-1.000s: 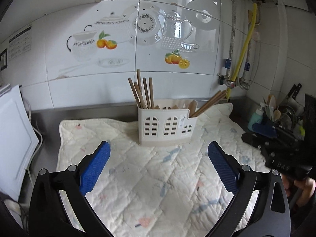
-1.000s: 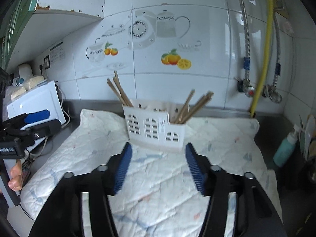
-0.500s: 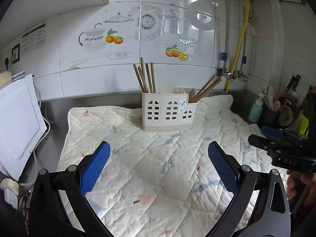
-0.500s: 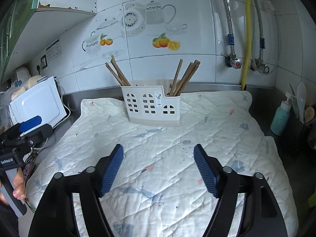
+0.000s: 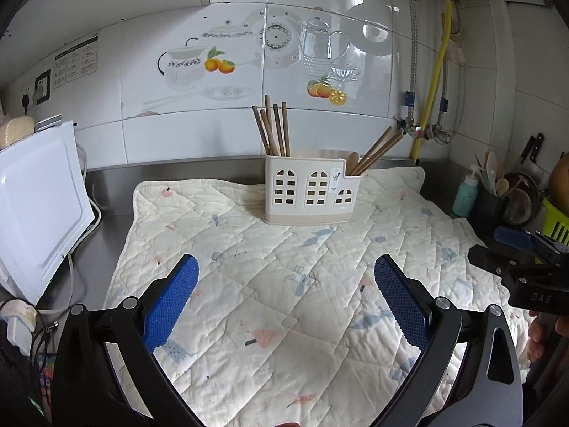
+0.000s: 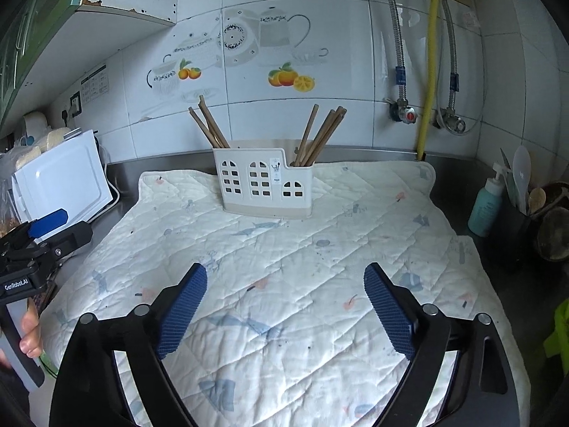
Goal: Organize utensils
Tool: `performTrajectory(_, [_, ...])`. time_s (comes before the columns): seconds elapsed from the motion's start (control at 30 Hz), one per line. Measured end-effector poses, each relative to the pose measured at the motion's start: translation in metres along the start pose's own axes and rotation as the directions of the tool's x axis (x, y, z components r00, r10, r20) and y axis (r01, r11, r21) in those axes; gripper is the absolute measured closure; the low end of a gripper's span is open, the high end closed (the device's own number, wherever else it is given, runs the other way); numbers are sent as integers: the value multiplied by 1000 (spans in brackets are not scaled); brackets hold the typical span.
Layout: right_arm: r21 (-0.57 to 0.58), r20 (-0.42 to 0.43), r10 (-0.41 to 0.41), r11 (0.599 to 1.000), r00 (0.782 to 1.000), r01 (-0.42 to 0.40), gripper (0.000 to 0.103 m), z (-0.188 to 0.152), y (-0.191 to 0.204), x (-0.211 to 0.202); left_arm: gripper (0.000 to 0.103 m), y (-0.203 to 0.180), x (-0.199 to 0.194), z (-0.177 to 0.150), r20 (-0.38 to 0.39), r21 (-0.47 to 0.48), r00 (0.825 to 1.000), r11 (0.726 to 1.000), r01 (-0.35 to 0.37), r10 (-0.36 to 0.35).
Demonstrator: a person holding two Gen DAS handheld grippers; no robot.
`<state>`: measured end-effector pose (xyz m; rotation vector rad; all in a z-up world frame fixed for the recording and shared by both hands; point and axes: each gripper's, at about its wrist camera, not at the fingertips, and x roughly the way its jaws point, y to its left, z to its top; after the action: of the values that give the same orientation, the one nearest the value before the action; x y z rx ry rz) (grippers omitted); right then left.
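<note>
A white utensil caddy (image 5: 312, 194) (image 6: 265, 188) with arched cut-outs stands at the back of the quilted mat (image 5: 284, 284) (image 6: 284, 256). Wooden chopsticks (image 5: 274, 130) (image 6: 209, 124) rise from its left compartment. More chopsticks (image 5: 377, 151) (image 6: 322, 135) lean out of its right compartment. A wooden spoon tip (image 5: 352, 159) shows in the middle. My left gripper (image 5: 286, 274) hangs open over the near mat with nothing between its blue pads. My right gripper (image 6: 284, 281) is also over the near mat, jaws opening, nothing between them. Each gripper appears at the edge of the other's view (image 5: 512, 249) (image 6: 46, 227).
A white appliance (image 5: 39, 206) (image 6: 67, 178) with cables stands left of the mat. At the right are a teal pump bottle (image 5: 466, 195) (image 6: 485, 206), a dark holder with spoons (image 6: 519, 220) and pans. Pipes and a yellow hose (image 6: 428, 71) run down the tiled wall.
Both grippers have drawn back from the caddy, which now looks smaller and farther. The right gripper's jaws have spread much wider. The left gripper stays open as before.
</note>
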<state>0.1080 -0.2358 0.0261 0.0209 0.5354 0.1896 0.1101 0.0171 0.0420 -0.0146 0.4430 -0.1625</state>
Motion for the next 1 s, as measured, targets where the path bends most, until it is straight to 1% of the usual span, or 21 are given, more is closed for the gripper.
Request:
performTrajectory(0.17, [22, -7, 6, 1000, 1000, -6, 15, -4, -3, -3, 5, 3, -7, -4, 10, 0, 1000, 1000, -10, 10])
performTrajectory(0.43, [17, 2, 2, 1000, 1000, -2, 13, -6, -1, -8, 5, 7, -9, -11, 6, -4, 1000, 1000, -22, 22])
performTrajectory(0.63, [-6, 2, -7, 1000, 1000, 7, 12, -7, 3, -8, 5, 9, -6, -17, -8, -10, 1000, 1000, -13, 13])
performTrajectory(1.0, [-9, -7, -11, 1000, 1000, 11, 11, -8, 3, -4, 5, 14, -1, -23, -20, -28, 1000, 1000, -7, 6])
